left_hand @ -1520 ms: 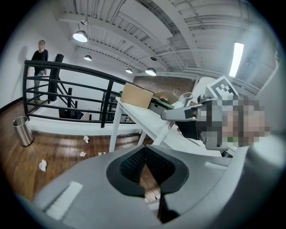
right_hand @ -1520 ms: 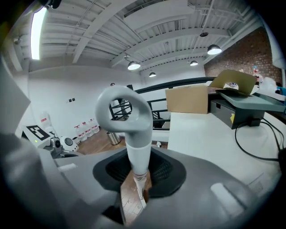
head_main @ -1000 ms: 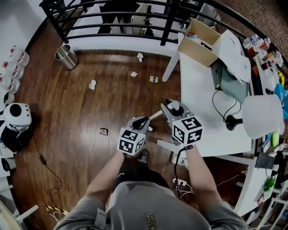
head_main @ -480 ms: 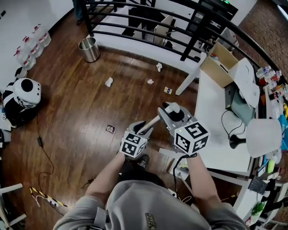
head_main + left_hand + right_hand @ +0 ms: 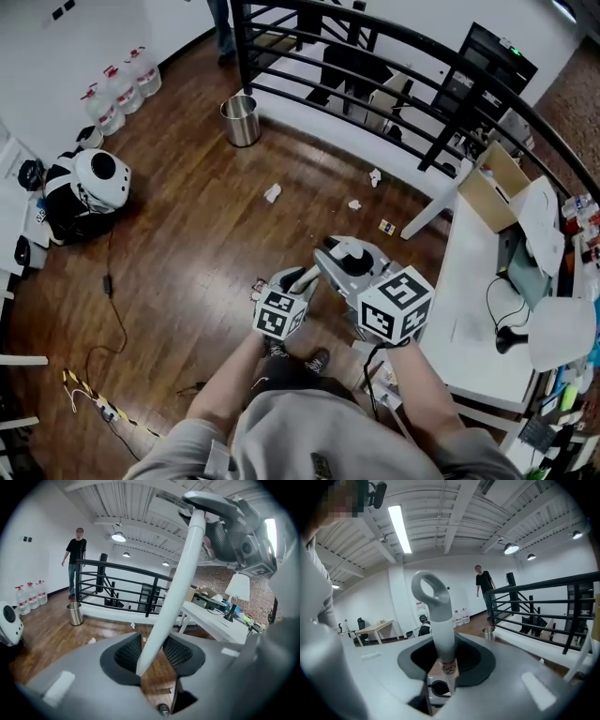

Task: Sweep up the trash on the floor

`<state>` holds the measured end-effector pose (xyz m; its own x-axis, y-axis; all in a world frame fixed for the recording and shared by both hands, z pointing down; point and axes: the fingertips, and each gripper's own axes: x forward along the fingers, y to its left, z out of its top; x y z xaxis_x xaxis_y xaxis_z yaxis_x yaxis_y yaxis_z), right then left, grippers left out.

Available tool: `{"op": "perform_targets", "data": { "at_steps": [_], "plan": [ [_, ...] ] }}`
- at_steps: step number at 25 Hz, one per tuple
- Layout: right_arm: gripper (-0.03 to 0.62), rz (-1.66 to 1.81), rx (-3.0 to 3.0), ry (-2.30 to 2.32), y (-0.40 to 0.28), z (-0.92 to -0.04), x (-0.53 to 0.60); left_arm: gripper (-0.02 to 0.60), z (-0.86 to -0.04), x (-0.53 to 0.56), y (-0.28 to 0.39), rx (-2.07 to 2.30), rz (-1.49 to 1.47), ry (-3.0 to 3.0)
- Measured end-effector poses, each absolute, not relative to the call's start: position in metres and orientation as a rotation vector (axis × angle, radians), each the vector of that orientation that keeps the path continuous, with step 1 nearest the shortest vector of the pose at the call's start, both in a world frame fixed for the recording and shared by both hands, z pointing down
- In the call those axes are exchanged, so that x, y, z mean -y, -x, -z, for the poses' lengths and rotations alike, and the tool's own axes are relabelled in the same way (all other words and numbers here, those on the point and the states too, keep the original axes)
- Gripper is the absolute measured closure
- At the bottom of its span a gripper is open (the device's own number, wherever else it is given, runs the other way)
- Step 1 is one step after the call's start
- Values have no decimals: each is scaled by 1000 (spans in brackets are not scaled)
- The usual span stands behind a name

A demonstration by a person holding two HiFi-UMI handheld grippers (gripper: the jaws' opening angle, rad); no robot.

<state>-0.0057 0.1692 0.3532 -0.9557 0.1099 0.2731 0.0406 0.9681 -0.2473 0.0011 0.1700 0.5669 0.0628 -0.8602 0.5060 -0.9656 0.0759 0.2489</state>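
Note:
A broom handle (image 5: 317, 269) runs between both grippers in front of my body; its head is hidden below. My right gripper (image 5: 342, 258) is shut on the grey top end with the hanging loop (image 5: 440, 630). The white shaft (image 5: 178, 583) passes between the jaws of my left gripper (image 5: 305, 278), which have just been closing, and a little room shows on either side of it. Crumpled paper (image 5: 273, 193) (image 5: 375, 176) (image 5: 354, 204), a yellow packet (image 5: 387, 226) and a dark wrapper (image 5: 258, 284) lie on the wooden floor.
A steel bin (image 5: 241, 120) stands by the black railing (image 5: 375, 56). A white desk (image 5: 487, 309) with a cardboard box (image 5: 492, 187) is at the right. Water bottles (image 5: 122, 80), a black-and-white object (image 5: 94, 183) and floor cables (image 5: 112, 300) are at the left. A person (image 5: 75, 559) stands by the railing.
The view has swung left: bin and litter have slid rightward in the picture. Both grippers have moved along with the handle, and the right one sits higher and larger in view.

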Motion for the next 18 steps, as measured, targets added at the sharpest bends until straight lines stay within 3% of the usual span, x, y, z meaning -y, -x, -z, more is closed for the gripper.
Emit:
{"op": "perform_targets", "data": {
  "at_steps": [9, 18],
  "plan": [
    [509, -353, 2776, 278, 69, -360, -213, 449, -573, -221, 56, 1856, -277, -1720],
    [508, -428, 2692, 297, 145, -421, -238, 451, -632, -258, 129, 1810, -332, -1649]
  ]
}}
